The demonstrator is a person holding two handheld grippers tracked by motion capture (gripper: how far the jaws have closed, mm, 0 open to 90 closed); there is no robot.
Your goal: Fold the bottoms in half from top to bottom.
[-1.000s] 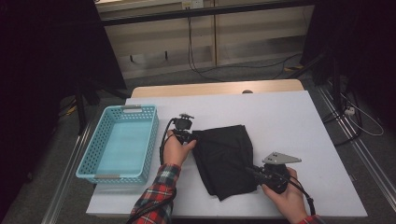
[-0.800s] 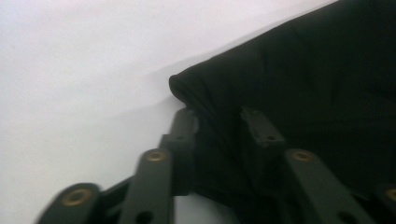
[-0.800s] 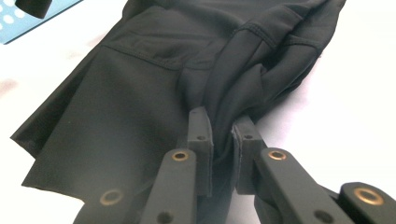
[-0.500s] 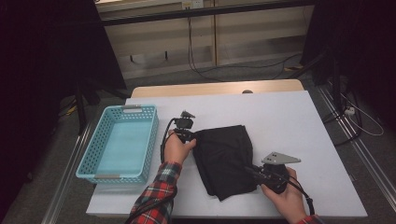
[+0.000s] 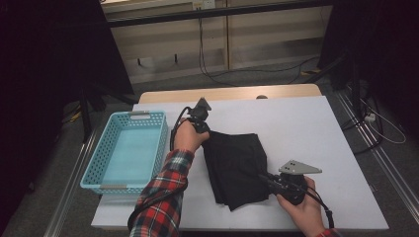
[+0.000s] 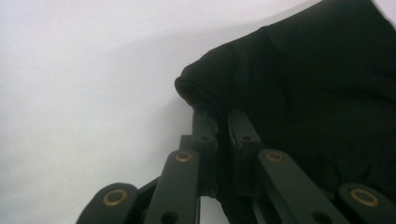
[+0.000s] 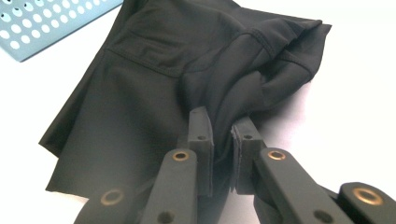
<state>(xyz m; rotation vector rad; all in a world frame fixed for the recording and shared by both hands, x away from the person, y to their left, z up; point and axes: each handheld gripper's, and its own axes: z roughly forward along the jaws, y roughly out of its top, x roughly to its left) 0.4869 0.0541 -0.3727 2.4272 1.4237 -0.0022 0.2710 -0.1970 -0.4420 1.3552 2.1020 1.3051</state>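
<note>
A black folded garment [image 5: 236, 165] lies mid-table. My left gripper [image 5: 205, 133] is at its far left corner. In the left gripper view its jaws have just been closing and now pinch a rolled fold of the garment [image 6: 317, 93], with the left gripper [image 6: 222, 122] shut on it. My right gripper [image 5: 263, 177] holds the near right edge. In the right gripper view the garment [image 7: 154, 84] bunches up between the pads of the right gripper [image 7: 223, 125], which is shut on it.
A light blue perforated basket [image 5: 97, 170] stands empty at the table's left; its corner [image 7: 28, 42] shows in the right gripper view. White tabletop [image 5: 306, 128] stretches to the right and behind the garment. Cables run on the floor beyond the table.
My left hand has closed on the garment's far corner and lifted it a little off the table. The right hand has stayed where it was.
</note>
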